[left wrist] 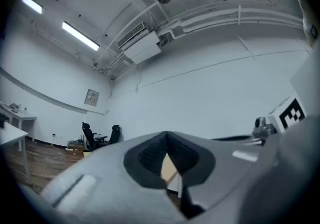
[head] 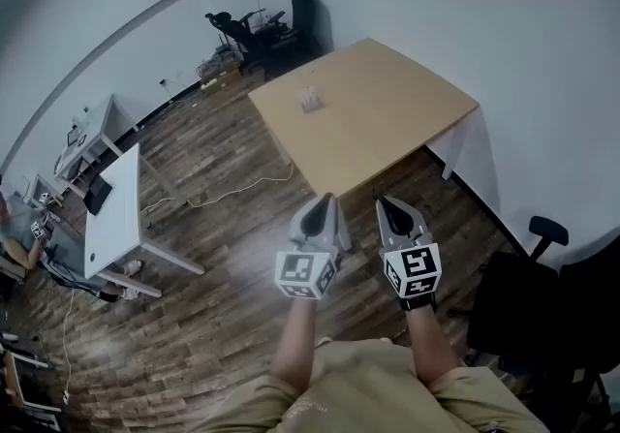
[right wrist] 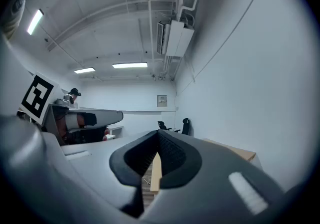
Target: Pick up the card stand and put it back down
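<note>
Left claw (head: 325, 201) and right claw (head: 385, 202) pressed together, empty; best spread one before nearing card stand (head: 310, 100) on bench (head: 397, 121).

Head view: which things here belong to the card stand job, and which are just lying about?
Job: card stand on the wooden table; left gripper and right gripper, both shut, empty.
Lying about: white desk, floor cable, office chairs by the far wall.
</note>
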Motion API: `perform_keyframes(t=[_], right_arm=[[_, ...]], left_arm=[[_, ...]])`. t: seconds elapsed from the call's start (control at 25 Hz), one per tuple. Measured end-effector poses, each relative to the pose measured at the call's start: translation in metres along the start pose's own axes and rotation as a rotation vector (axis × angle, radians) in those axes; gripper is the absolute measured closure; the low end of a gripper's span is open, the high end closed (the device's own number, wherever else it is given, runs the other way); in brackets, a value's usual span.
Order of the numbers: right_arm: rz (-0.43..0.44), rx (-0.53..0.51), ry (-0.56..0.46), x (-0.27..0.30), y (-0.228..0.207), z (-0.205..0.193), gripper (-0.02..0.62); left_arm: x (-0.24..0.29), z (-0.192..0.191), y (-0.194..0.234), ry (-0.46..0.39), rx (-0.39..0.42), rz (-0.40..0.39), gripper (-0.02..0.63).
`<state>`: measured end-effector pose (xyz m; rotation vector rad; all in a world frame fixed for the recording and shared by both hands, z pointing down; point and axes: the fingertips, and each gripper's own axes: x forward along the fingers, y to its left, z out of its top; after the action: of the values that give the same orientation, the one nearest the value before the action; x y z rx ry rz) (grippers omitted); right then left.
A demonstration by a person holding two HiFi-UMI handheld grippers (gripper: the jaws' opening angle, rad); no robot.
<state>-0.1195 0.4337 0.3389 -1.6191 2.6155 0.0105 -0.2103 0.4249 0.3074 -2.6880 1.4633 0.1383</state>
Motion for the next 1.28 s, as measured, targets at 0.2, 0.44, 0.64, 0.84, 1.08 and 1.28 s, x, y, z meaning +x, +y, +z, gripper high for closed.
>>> perform_keyframes(t=[0.2,0.44,0.64,0.84,1.08,1.28], right_arm=[[0.007,0.020,-0.016,-0.017,-0.026,-0.001,0.592],[0.011,0.068,-0.006,-0.021,-0.047,-0.013,0.592],[0.016,0.110,0.005,-0.002,-0.051,-0.021,0.592],[0.021,0.134,0.016,0.035,-0.062,-0.033,0.592],[0.012,0.079,0.040,0.099,-0.066,-0.031,0.592],[0.008,0.030,0.052,0.163,-0.070,-0.019,0.592]], left_arm=[[0.011,-0.011,-0.027,0.017,-0.001,0.011,0.603],[0.015,-0.023,-0.039,0.054,-0.006,0.033,0.603],[0.024,-0.029,-0.022,0.070,-0.012,0.051,0.603],[0.054,-0.043,0.006,0.060,-0.034,0.049,0.603],[0.094,-0.047,0.060,0.022,-0.064,0.031,0.603],[0.130,-0.038,0.115,-0.022,-0.092,0.038,0.603]])
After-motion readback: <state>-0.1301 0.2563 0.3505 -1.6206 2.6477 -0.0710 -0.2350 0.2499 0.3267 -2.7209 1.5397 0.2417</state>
